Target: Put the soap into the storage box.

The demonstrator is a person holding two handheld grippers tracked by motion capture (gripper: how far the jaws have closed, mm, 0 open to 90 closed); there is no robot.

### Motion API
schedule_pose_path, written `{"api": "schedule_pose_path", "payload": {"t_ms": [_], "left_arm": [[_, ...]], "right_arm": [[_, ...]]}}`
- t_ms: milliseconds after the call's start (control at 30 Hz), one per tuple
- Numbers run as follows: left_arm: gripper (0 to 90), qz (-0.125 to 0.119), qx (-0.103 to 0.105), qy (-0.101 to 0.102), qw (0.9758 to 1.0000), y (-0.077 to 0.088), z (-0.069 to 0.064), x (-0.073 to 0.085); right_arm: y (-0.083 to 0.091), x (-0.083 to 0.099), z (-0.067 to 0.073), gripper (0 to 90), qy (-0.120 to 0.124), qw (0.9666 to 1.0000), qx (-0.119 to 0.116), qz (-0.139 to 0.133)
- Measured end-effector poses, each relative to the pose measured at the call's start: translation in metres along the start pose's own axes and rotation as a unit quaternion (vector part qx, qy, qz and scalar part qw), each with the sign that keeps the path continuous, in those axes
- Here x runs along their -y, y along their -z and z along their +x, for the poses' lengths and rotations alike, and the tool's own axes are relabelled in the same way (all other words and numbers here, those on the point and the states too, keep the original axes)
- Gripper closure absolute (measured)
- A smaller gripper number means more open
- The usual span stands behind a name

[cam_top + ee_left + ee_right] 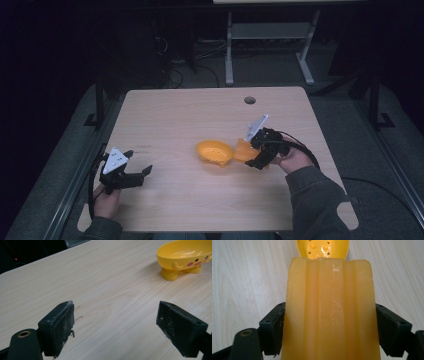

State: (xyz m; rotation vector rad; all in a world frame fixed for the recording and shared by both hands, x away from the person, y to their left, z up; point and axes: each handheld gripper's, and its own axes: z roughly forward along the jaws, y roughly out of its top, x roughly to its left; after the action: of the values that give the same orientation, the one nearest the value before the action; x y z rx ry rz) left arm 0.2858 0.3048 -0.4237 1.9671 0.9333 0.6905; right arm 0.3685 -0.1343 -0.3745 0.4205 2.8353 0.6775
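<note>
The right claw (pixel 256 159) is closed on a soap bar (pixel 329 312). In the right gripper view, both jaws press flat against the bar's two long sides, and the bar rises from between them, filling the gap completely. The bar is amber, translucent, and ridged lengthwise. Its far end reaches the rim of the dish (pixel 322 248); whether the two touch cannot be told.

In the high view, the soap bar (pixel 242 150) sits just right of the dish (pixel 214 152), near the middle of the worktop (pixel 200 110). The right claw approaches from the right, and the right hand (pixel 292 160) holds the gripper body behind it. A cable loops from the gripper over the worktop's right edge.

The dish is yellow, bowl-shaped, and stands on short feet. The left gripper view shows a face printed on its side: dark dots and pink cheeks. The right gripper view shows small holes and studs in its floor.

The left claw (pixel 134 176) is wide open and holds nothing. In the left gripper view, bare worktop lies between its jaws, whose pads carry pale dust. This claw rests at the worktop's near left corner, well apart from the dish (pixel 185 257), with the left hand (pixel 105 200) gripping it from below.
</note>
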Motion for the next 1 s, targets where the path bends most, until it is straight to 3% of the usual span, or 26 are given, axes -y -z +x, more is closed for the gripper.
{"api": "schedule_pose_path", "payload": {"t_ms": [1000], "left_arm": [[14.1,0.0,0.001,0.0,1.0,0.0,0.0,0.0]], "right_arm": [[-0.007,-0.03,-0.017,20.6,0.015,0.9998,-0.015,0.004]]}}
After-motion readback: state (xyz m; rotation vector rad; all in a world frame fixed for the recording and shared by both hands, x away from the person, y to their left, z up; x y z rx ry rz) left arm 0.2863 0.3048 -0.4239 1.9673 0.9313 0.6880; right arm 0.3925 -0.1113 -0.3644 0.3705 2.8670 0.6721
